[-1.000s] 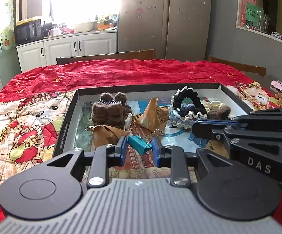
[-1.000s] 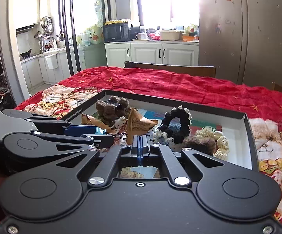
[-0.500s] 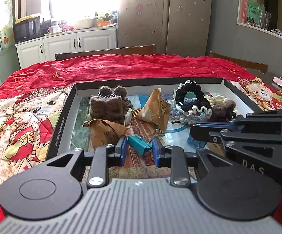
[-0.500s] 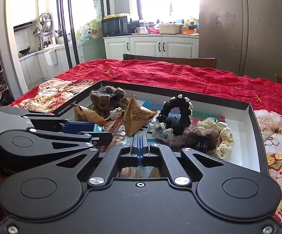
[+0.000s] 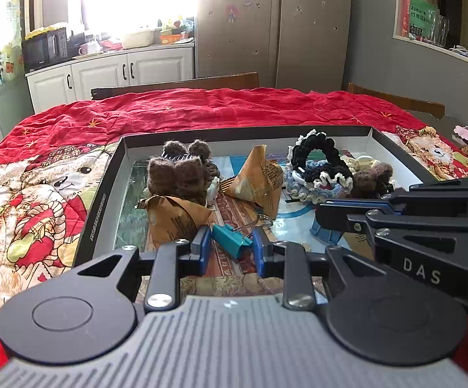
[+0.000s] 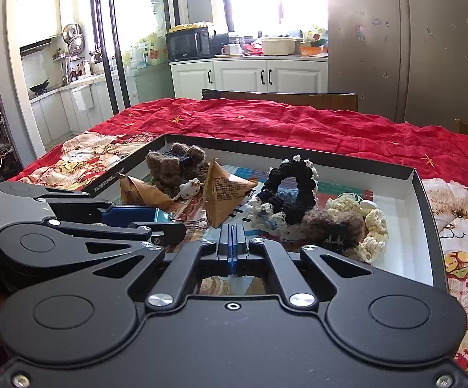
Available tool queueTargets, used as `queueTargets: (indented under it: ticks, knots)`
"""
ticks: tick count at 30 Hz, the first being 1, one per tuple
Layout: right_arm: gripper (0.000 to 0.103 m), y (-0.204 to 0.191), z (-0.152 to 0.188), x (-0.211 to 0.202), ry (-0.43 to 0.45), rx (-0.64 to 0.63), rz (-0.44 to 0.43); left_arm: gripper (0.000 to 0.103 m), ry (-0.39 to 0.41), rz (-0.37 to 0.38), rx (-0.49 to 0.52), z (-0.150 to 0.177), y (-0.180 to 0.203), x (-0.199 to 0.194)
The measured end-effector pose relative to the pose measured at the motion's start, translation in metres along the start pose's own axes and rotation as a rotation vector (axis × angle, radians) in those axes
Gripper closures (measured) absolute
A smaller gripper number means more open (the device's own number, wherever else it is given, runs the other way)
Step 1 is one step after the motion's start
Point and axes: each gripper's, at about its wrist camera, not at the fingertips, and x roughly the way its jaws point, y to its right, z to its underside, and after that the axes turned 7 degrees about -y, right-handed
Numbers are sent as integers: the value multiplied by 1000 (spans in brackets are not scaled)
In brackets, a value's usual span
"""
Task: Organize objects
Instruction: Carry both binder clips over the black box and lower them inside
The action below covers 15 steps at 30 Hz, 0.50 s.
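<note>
my left gripper point(image 5: 230, 249) has its blue pads point(image 5: 204, 245) spread, with the teal binder clip point(image 5: 230, 241) lying slantwise between them; whether either pad touches it i cannot tell, so i call the jaws open around it, not gripping. my right gripper point(image 6: 233, 245) is pressed fully together on nothing, its tips hanging over the near floor of the tray point(image 6: 419, 194).

just past my left jaws, a little left, sits a brown paper packet point(image 5: 174, 218); a second packet point(image 5: 259, 177) stands ahead. the clip's wire handles point(image 5: 263, 221) reach toward that second packet. farther ahead-left is a brown knitted toy point(image 5: 177, 174), and ahead-right a heap of crocheted scrunchies point(image 5: 321, 169), all inside the tray on the red quilt point(image 5: 201, 110).

my judgement of the risks: the clip lies skewed, so closing may pinch one corner and let it twist or squirt out. the wire handles could snag the packet and drag it along. my right gripper crosses close beside the left and could knock into it if either moves sideways.
</note>
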Motion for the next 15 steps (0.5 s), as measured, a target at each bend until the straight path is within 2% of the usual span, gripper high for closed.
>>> queueTargets:
  ticks: [9,13,15]
  knots:
    - [99,3,1,1,-6,17,7,71,-1,1,-2,0,0,0]
    - [95,4,2,1,-12,18,14,61,-3,5,-5,0,0,-1]
    - [92,5,2,2,-13,22,16,52,-2,9,-5,1,0,-2]
